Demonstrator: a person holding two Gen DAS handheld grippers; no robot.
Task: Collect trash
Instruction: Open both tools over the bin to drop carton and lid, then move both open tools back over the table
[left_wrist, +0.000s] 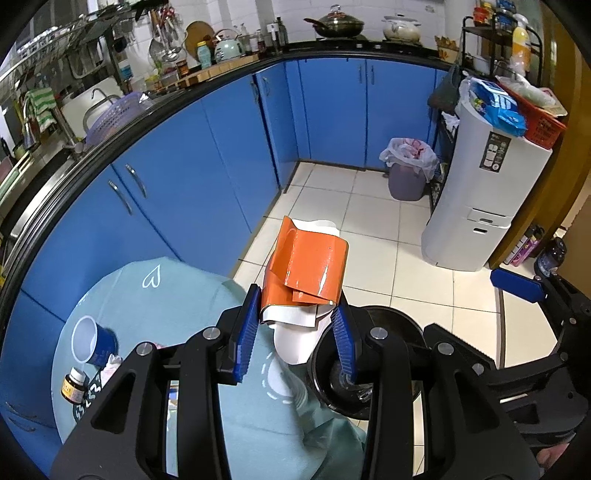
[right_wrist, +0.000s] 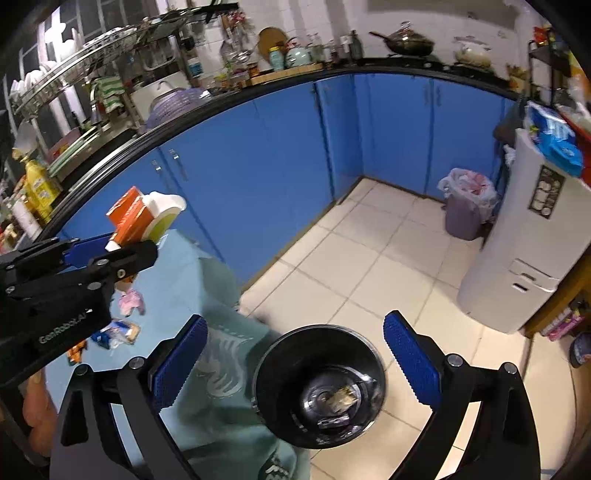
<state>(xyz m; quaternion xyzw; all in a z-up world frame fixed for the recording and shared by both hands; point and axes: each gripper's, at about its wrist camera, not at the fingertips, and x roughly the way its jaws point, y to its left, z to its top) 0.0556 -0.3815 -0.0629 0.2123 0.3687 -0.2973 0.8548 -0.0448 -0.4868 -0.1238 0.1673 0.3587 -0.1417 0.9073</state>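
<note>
Blue kitchen cabinets (left_wrist: 207, 155) curve behind a table under a pale green cloth (left_wrist: 177, 291), and a black bin (right_wrist: 320, 380) stands on the tiled floor just beside the table's edge, with a scrap of trash lying at its bottom. Above that edge, next to the bin, the left gripper (left_wrist: 295, 332) is clamped on a crumpled orange-and-white carton (left_wrist: 310, 266), while the right gripper (right_wrist: 295, 362) hangs over the bin with its jaws wide apart and nothing between them. Farther back on the table lie a blue cup (left_wrist: 94, 341), a small brown bottle (left_wrist: 75, 386) and a few wrappers (right_wrist: 118, 332).

Black tongs (left_wrist: 295, 332), ribbed blue pads (right_wrist: 412, 358), silver screws
</note>
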